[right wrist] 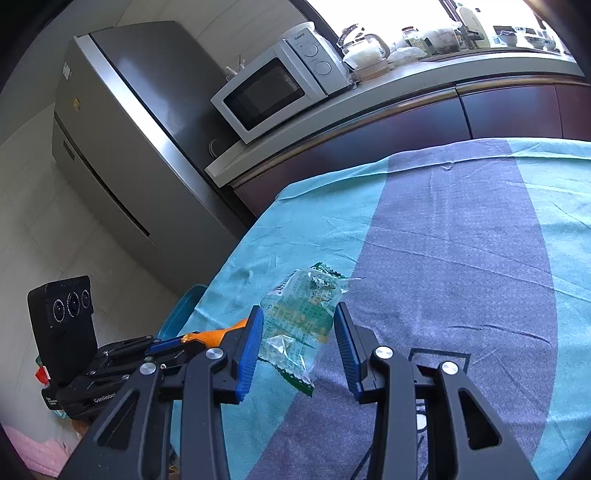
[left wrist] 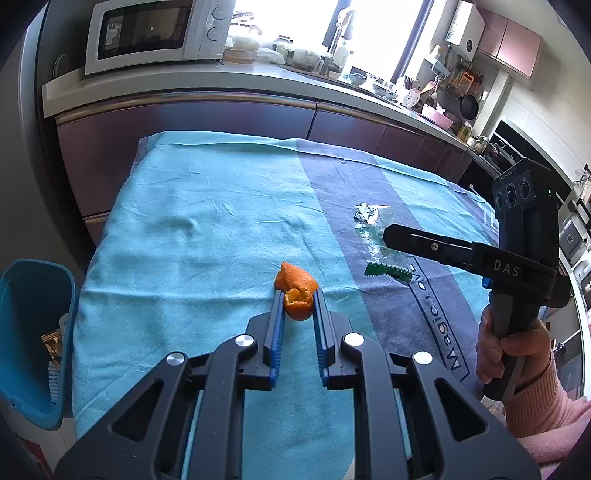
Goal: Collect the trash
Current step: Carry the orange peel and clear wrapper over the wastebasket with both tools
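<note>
Trash bin (left wrist: 35,332): blue, far left, beside & below the tabletop edge; some wrappers inside.
Tabletop (left wrist: 192,229): covered w/ teal cloth, wide purple stripe at right.
Orange peel (left wrist: 295,291): on the teal part, near front-centre; curled, open side up.
Left gripper (left wrist: 298,299): low over the cloth, fingers (left wrist: 276,325) narrow, one each side of the peel's near end. Look to touch it, firm grip not clear.
Green wrapper strip (left wrist: 388,274): small, serrated edge, on the purple stripe just right of the peel, apart from it.
Clear plastic wrapper (right wrist: 299,321): crumpled, green print, near the teal/purple border, beyond the strip.
Right gripper (right wrist: 299,347): over the clear wrapper, fingers (right wrist: 251,350) wide, wrapper lying between them, no contact w/ pads seen.
Right hand (left wrist: 513,347): pink sleeve, wrapped round the gripper handle at far right.
Bkgd: microwave (left wrist: 155,33) on the counter behind.
</note>
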The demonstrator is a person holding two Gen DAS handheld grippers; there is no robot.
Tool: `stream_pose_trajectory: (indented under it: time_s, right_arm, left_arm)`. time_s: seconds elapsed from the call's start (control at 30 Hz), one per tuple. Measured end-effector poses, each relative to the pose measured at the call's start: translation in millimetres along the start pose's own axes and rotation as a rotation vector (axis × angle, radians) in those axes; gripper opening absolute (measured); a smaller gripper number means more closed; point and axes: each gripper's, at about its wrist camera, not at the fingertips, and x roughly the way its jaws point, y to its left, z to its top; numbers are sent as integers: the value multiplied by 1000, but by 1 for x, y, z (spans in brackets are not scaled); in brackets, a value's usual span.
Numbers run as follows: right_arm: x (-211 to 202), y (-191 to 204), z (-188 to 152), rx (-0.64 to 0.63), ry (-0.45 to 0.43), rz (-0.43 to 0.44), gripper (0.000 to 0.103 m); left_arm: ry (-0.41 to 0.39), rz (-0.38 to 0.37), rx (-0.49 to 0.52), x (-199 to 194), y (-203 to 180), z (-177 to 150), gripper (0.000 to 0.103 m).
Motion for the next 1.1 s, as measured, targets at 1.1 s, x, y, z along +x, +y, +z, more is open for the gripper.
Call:
stream_pose_trajectory:
  time_s: [1.1]
  right_arm:
    - [32, 48, -6, -68, 47, 99, 38]
  left_arm:
    - [-64, 69, -65, -46, 30, -15, 15]
